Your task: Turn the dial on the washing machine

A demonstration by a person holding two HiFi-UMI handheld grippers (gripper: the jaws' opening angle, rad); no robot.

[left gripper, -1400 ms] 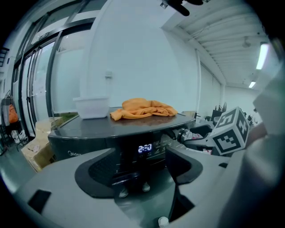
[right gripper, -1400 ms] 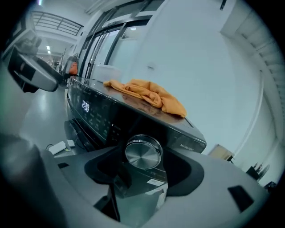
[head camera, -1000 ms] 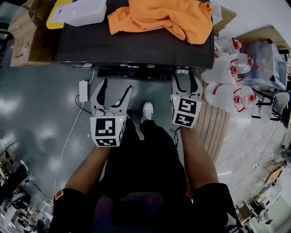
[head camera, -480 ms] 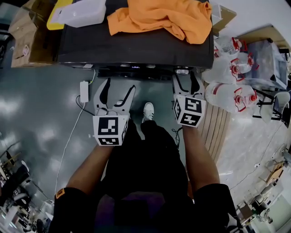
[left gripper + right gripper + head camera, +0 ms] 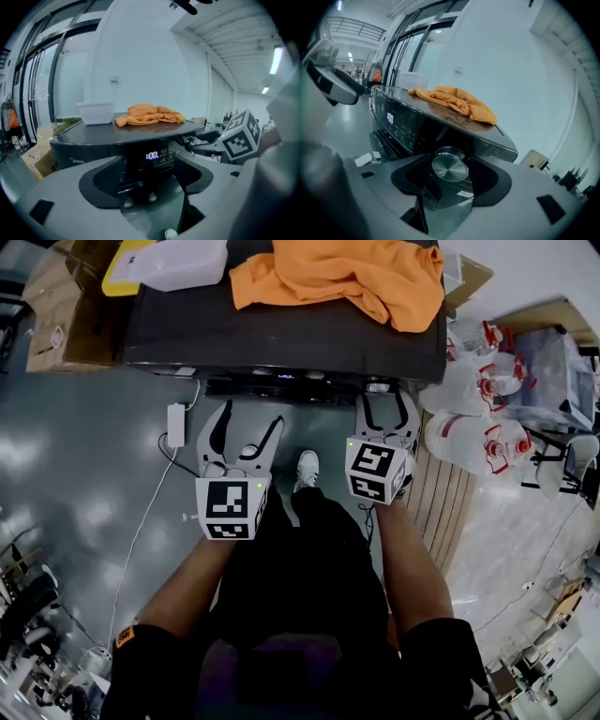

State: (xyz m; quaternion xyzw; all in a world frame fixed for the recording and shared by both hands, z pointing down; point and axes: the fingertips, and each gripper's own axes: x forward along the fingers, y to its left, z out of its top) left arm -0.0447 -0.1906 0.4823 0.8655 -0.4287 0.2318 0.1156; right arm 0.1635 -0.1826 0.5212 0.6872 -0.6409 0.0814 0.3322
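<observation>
The dark washing machine (image 5: pixel 281 334) stands in front of me, its display (image 5: pixel 152 155) reading 1:00. At the right end of its front panel is the round silver dial (image 5: pixel 449 169), which the head view shows as a small disc (image 5: pixel 379 387). My right gripper (image 5: pixel 385 399) (image 5: pixel 451 165) is shut on the dial, one pad against each side, and its jaws have just closed a little further. Level with the display, my left gripper (image 5: pixel 249 423) (image 5: pixel 149 161) hangs open and short of the panel, with nothing between its fingers.
An orange cloth (image 5: pixel 342 273) and a white plastic tub (image 5: pixel 178 263) lie on the machine's top. Large water bottles (image 5: pixel 473 442) stand on the floor to the right, cardboard boxes (image 5: pixel 52 306) to the left. A white power strip (image 5: pixel 175 426) and the person's shoe (image 5: pixel 305 468) are below.
The right gripper's marker cube has rolled about its own line while staying at the dial. The left gripper has kept its place.
</observation>
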